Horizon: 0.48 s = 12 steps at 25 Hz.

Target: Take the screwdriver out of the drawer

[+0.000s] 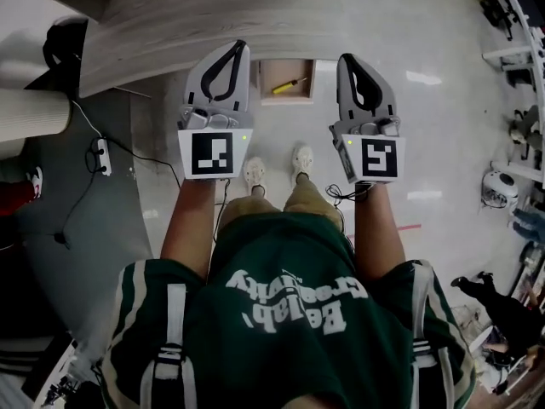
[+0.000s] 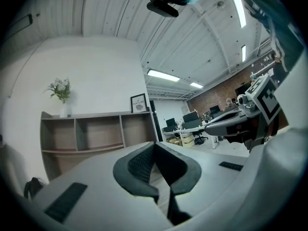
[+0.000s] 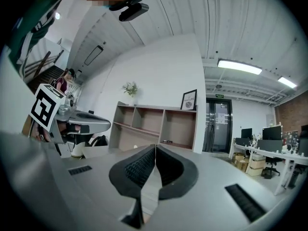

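Below the wooden unit [image 1: 170, 24], we find the open drawer [image 1: 281, 71] holding the screwdriver [image 1: 289, 84], with its long axis running 8-to-2 o'clock. It lies at 4 o'clock from our left gripper [image 1: 241, 46] and 8 o'clock from our right gripper [image 1: 345, 59], about equally near. Both grippers have their jaws closed on nothing.

The drawer [image 1: 266, 92] is open upward and uncovered, seen through the gap between the left gripper [image 1: 240, 47] and the right gripper [image 1: 346, 59]. The shelf top [image 1: 170, 24] closes its far side.

A vase of flowers [image 2: 60, 91] and a framed picture [image 2: 138, 102] stand atop wooden shelves [image 2: 91, 134].
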{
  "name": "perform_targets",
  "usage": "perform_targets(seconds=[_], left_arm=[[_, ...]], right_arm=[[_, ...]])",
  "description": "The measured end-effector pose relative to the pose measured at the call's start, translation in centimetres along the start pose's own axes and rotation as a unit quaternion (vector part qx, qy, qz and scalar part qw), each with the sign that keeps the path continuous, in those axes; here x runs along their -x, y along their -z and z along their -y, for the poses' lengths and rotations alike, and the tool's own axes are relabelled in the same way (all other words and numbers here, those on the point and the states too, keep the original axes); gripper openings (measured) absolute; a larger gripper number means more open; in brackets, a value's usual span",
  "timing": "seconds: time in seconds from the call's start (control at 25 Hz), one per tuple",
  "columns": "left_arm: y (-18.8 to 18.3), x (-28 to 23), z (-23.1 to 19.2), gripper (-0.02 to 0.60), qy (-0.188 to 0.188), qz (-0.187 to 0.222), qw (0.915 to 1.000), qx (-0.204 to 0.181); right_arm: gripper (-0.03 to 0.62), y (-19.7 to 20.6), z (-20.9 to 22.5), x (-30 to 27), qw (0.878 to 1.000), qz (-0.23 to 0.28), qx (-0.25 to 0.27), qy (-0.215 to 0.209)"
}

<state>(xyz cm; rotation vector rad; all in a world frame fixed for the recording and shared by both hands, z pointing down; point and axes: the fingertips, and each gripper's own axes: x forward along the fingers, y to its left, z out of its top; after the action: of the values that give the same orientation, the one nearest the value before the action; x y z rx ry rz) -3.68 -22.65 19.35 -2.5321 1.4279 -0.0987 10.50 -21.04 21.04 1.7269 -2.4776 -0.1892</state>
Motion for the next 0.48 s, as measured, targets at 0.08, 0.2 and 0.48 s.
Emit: perform_targets(seconds=[0.08,0.2,0.48], left_arm=[[1.7,-0.7,1.0,0.017,0.0,-0.007,1.0,-0.003],[4.6,-1.9,2.4,0.017,0.002,-0.031,0.9993,-0.019],[11.7,-4.7,3.5,0.017,0.006,-0.068,0.9976,-0.01]], right_arm=[[0.032,1.9,0.4,-0.7,1.0,0.0,-0.008,-0.017],[0.032,5.1,0.6,-1.9,0.999,-0.009,-0.018,-0.051],[0.032,12.9,-1.0,-6.4,0.99,-0.047,-0.029,-0.13]])
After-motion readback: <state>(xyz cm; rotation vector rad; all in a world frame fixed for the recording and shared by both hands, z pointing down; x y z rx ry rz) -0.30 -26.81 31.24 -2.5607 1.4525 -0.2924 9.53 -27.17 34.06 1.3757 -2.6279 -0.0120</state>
